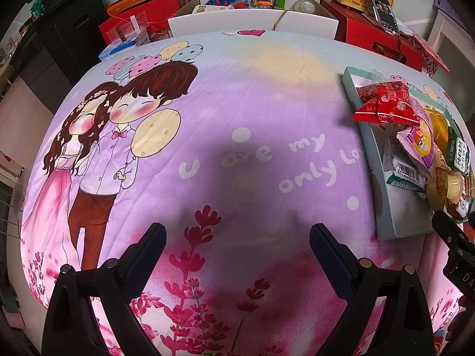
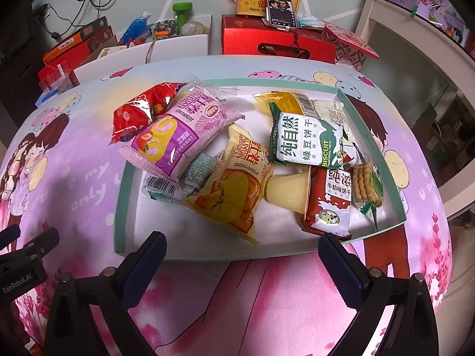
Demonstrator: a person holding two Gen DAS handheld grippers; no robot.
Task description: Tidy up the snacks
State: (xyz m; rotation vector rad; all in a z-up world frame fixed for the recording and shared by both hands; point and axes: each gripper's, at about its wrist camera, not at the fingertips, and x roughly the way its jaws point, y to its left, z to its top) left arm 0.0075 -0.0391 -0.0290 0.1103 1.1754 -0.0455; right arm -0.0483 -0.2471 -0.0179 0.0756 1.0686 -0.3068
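Assorted snack packets (image 2: pixel 234 160) lie jumbled inside a shallow green-rimmed tray (image 2: pixel 120 195).

A: Item one, the left black plastic two-finger gripper (image 1: pixel 237 234)?
B: Jaws spread wide, nothing between them. Fingers (image 1: pixel 148 252) black with dark blue ribbed pads on the inner faces, each fixed to a black bracket by round metal pins. It hangs above the surface, pointing forward and slightly down.

A: Item two, the right black plastic two-finger gripper (image 2: pixel 242 244)?
B: Same build. Jaws parted wide, empty, touching nothing. Fingers (image 2: pixel 341 267) with dark blue textured pads, raised over the surface.

A: Do they see each other?
B: Yes. The right unit's body shows at the right edge of the left wrist view; the left unit's body shows at the left edge of the right wrist view. Side by side, apart.
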